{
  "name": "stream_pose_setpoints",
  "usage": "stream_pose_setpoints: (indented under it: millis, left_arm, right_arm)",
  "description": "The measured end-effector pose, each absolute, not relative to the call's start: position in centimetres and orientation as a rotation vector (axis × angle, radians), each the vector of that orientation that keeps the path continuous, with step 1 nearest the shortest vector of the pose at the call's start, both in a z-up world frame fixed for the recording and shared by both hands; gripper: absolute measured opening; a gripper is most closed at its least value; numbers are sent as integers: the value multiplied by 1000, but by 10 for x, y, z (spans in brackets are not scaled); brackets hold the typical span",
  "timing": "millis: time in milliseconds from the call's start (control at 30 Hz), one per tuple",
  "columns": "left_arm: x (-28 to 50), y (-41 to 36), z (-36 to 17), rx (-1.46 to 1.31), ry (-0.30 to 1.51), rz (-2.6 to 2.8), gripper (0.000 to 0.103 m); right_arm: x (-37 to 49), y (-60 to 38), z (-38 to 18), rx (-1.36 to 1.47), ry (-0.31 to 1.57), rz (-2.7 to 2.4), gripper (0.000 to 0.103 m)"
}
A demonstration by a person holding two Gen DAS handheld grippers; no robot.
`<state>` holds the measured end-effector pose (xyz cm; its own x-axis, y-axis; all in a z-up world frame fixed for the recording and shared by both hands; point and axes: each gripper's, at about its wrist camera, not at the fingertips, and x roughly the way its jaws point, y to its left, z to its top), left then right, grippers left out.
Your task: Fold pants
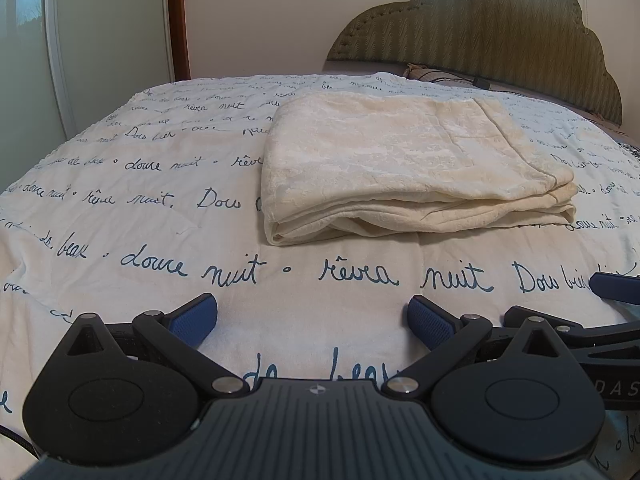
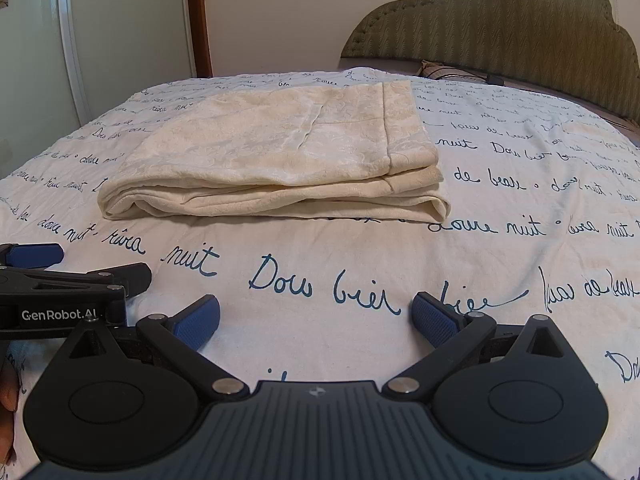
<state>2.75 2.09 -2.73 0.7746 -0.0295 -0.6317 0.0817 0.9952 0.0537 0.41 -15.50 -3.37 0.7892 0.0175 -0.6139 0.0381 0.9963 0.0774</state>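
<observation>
Your left hand-held gripper (image 1: 312, 318) is spread wide with nothing between its blue pads (image 1: 194, 320), and it hovers low over the bed (image 1: 120, 208). Your right hand-held gripper (image 2: 316, 320) is spread just as wide and empty. The 2 sit side by side: the right one's tip shows at the right edge of the left view (image 1: 616, 286), and the left one's body shows at the left edge of the right view (image 2: 60, 292).

The pants (image 1: 400, 168) lie folded into a cream stack ahead of both, resting on the bedspread (image 2: 520, 264). From the left gripper the stack is ahead and a little right; from the right gripper (image 2: 280, 160) it is ahead and a little left. Its near edge shows several layers, with rounded folds at both ends.

Open bedspread lies between the fingertips and that near edge, and more to either side of the stack. Beyond it stands the headboard (image 1: 500, 28), with a wardrobe (image 2: 100, 40) far left.

The far edge of the stack is hard to make out. A fingertip (image 2: 8, 394) is cut off at the left margin of the right view.
</observation>
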Motion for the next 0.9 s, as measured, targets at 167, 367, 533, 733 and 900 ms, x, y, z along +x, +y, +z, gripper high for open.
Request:
stream_pose_setpoints:
  millis: [167, 367, 533, 733, 900]
  left_arm:
    - [28, 21, -27, 74, 686, -63, 103]
    - [28, 21, -28, 74, 686, -62, 103]
    - [28, 21, -28, 74, 687, -62, 103]
    - [28, 21, -28, 74, 687, -62, 103]
    - [28, 21, -27, 74, 687, -62, 103]
  right_arm:
    - [4, -155, -34, 87, 661, -11, 103]
    - [4, -155, -34, 87, 661, -11, 103]
    - [4, -155, -34, 87, 661, -11, 103]
    - [4, -155, -34, 87, 661, -11, 103]
    - [4, -155, -34, 87, 661, -11, 103]
